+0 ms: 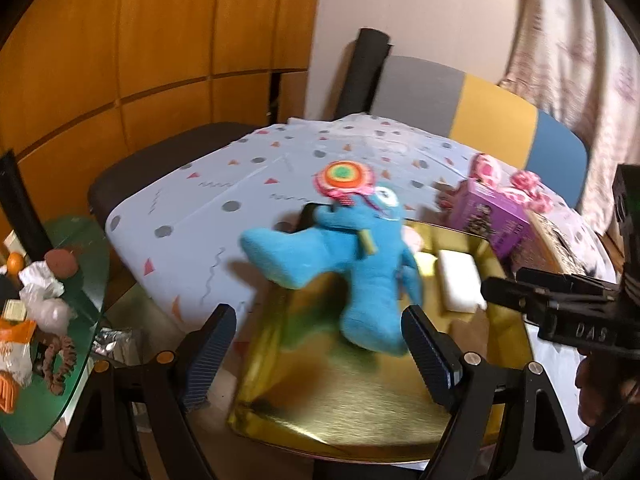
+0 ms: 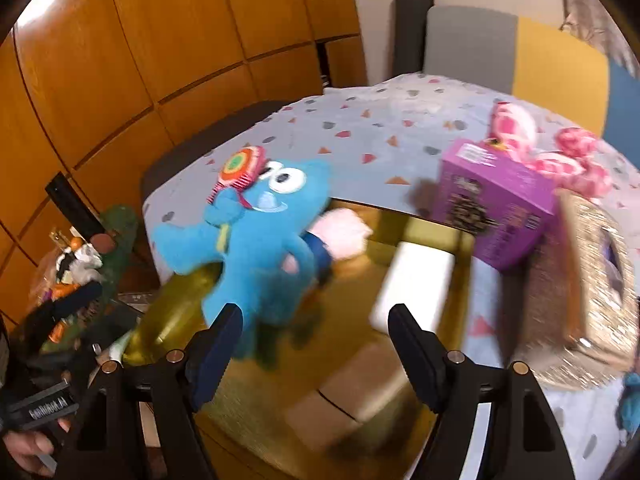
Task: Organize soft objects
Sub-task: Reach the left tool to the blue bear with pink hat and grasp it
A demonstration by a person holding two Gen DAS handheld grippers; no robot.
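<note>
1. The left tongs (image 1: 316, 348) stand nearest the left wrist camera, spread wide and released; the lower end of the blue plush toy with big white eyes (image 1: 360, 276) lies between the two ribbed pads. Whether the right-hand pad touches the plush I cannot tell; nothing is clamped.
2. The right tongs (image 2: 316, 340) are likewise spread apart and empty. The blue plush toy (image 2: 256, 248) sits just ahead of the left-hand pad, its bottom edge overlapping that pad in the blurred view; contact cannot be told.
3. The plush toy rests on the shiny gold tray (image 1: 340, 408), leaning over the tray's left rim, with a round orange, green and pink lollipop-shaped piece (image 1: 344, 178) at its head.
4. A white rectangular block (image 1: 458, 284) lies in the tray to the right of the toy.
5. A purple cardboard box (image 1: 492, 220) stands beyond the tray on the pale blue patterned cloth (image 1: 240, 184), with pink-and-white plush pieces (image 1: 528, 188) behind it.
</note>
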